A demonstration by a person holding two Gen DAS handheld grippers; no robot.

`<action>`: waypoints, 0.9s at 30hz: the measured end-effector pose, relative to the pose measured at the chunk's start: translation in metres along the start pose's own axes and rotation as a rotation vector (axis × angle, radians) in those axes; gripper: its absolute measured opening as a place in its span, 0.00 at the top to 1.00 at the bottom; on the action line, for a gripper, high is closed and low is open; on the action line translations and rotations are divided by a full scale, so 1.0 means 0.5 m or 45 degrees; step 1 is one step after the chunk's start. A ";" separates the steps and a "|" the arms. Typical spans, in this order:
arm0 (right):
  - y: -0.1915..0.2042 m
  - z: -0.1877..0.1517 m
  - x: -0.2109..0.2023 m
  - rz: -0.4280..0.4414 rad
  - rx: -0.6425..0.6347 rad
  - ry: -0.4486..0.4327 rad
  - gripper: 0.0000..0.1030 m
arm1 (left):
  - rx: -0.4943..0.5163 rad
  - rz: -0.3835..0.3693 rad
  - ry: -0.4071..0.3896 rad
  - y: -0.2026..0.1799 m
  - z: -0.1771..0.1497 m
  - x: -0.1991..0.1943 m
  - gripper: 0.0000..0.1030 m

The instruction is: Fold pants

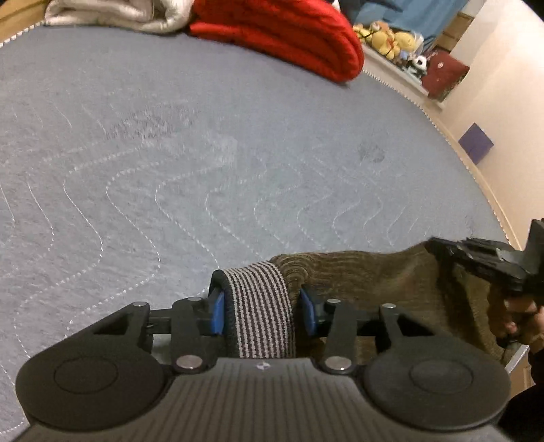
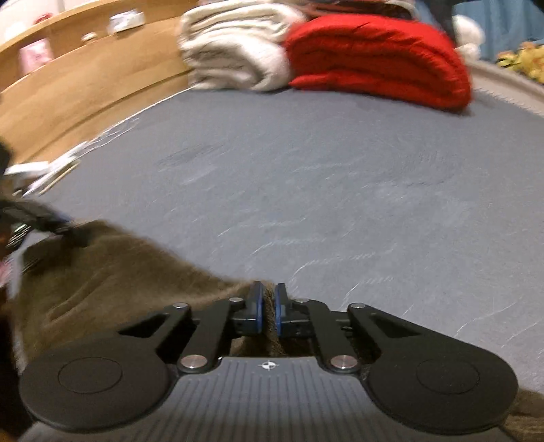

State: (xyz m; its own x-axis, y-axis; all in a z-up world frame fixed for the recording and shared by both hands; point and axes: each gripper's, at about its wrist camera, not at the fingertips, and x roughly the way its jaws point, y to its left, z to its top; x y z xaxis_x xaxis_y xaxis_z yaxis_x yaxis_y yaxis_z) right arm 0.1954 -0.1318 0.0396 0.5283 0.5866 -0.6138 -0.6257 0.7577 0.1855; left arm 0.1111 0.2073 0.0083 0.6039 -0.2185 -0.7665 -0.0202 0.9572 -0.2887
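- The pants [image 1: 374, 272] lie at the near edge of the quilted mat [image 1: 204, 153].
- Two folded blankets [image 2: 374, 57] sit side by side at its far edge (touching each other).
- Stuffed toys [image 1: 391, 37] sit beyond the mat's right corner.

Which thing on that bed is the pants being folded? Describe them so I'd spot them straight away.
On the blue-grey quilted bed cover, skip the folded red blanket and cream one at the far end. The pants lie nearest, brown and ribbed, with a striped black-and-white elastic waistband.
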 end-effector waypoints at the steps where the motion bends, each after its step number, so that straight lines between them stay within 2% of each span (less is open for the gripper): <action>1: 0.002 0.005 0.005 -0.050 0.012 -0.024 0.95 | 0.028 0.016 0.010 -0.005 -0.005 0.006 0.53; 3: 0.021 0.003 0.024 -0.151 -0.066 -0.052 0.95 | 0.076 0.068 0.036 -0.013 -0.017 0.024 0.50; 5: 0.043 -0.015 0.058 -0.190 -0.179 0.014 0.95 | 0.087 0.084 0.034 -0.017 -0.014 0.024 0.47; 7: 0.055 -0.028 0.074 -0.248 -0.227 0.022 0.93 | 0.078 0.116 0.021 -0.022 -0.001 0.010 0.42; 8: 0.054 -0.027 0.073 -0.263 -0.215 0.012 0.90 | 0.118 0.165 -0.016 -0.033 0.004 -0.002 0.40; 9: 0.050 -0.024 0.066 -0.282 -0.192 -0.008 0.81 | 0.190 0.235 -0.073 -0.053 0.005 -0.017 0.40; 11: 0.041 -0.017 0.038 -0.343 -0.144 -0.086 0.71 | 0.361 0.367 -0.202 -0.101 0.002 -0.043 0.40; 13: 0.024 -0.007 -0.009 -0.374 -0.058 -0.178 0.67 | 0.456 0.343 -0.272 -0.134 -0.005 -0.063 0.40; 16: -0.012 -0.001 -0.080 -0.309 0.091 -0.285 0.61 | 0.492 0.167 -0.200 -0.152 -0.017 -0.054 0.50; 18: -0.026 -0.012 -0.112 -0.198 0.137 -0.281 0.58 | 0.569 0.141 -0.085 -0.156 -0.033 -0.020 0.54; 20: -0.028 -0.031 -0.130 -0.100 0.117 -0.245 0.58 | 0.674 0.272 0.057 -0.147 -0.054 0.028 0.59; 22: -0.025 -0.049 -0.137 -0.043 0.050 -0.184 0.58 | 0.667 0.278 0.089 -0.135 -0.050 0.033 0.59; 24: -0.028 -0.071 -0.126 -0.130 -0.014 -0.104 0.58 | 0.614 0.321 0.113 -0.139 -0.036 0.024 0.58; 27: -0.076 -0.099 -0.121 -0.218 0.050 -0.039 0.58 | 0.708 0.403 0.095 -0.165 -0.050 0.021 0.54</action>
State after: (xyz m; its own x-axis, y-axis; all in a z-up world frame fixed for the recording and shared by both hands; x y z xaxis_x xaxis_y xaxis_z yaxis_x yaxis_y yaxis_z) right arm 0.1588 -0.2102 0.0319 0.6427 0.4564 -0.6154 -0.5030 0.8572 0.1104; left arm 0.0994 0.1211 0.0096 0.5790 0.0972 -0.8095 0.2397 0.9287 0.2830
